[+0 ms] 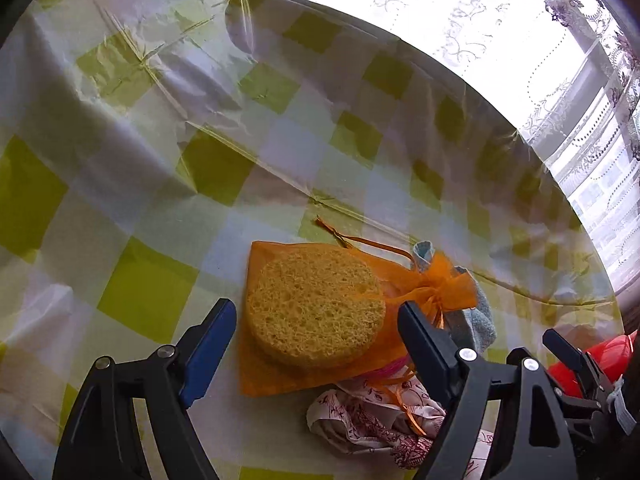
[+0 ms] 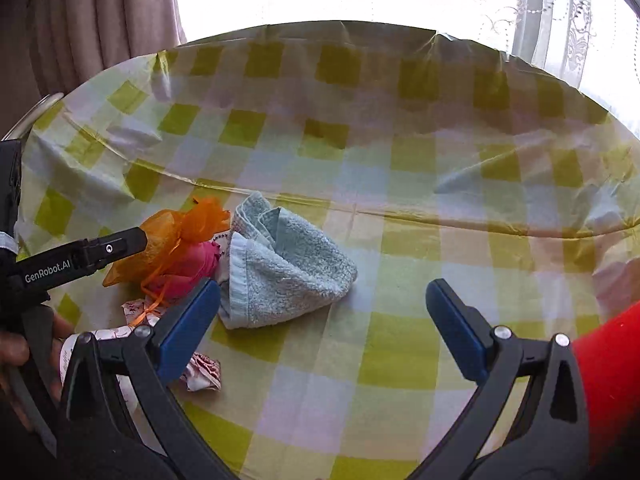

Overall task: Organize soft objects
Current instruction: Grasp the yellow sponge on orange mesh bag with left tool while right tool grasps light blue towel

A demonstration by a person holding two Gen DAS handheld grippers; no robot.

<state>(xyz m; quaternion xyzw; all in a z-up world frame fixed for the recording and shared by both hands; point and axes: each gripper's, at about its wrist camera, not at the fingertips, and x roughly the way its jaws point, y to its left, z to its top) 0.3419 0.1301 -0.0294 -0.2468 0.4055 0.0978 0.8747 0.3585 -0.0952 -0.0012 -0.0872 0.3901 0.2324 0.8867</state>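
Observation:
A round yellow sponge (image 1: 316, 308) lies on a flat orange organza bag (image 1: 272, 372) on the checked tablecloth. My left gripper (image 1: 318, 338) is open, its blue pads on either side of the sponge's near edge without touching it. A folded light-blue towel (image 2: 288, 268) lies just ahead of my right gripper (image 2: 324, 324), which is open with only tablecloth between its fingers. Left of the towel sit the bag's gathered neck (image 2: 172, 232), a pink soft thing (image 2: 188, 268) and a crumpled white-and-red printed cloth (image 2: 202, 372). The printed cloth (image 1: 372, 420) also shows under the left gripper.
The round table (image 2: 360, 152) wears a wrinkled green-and-white plastic cloth, its far edge against a bright window with lace curtains (image 1: 580, 80). A red object (image 2: 612, 380) fills the lower right. A hand (image 2: 16, 352) holds the left gripper's handle at lower left.

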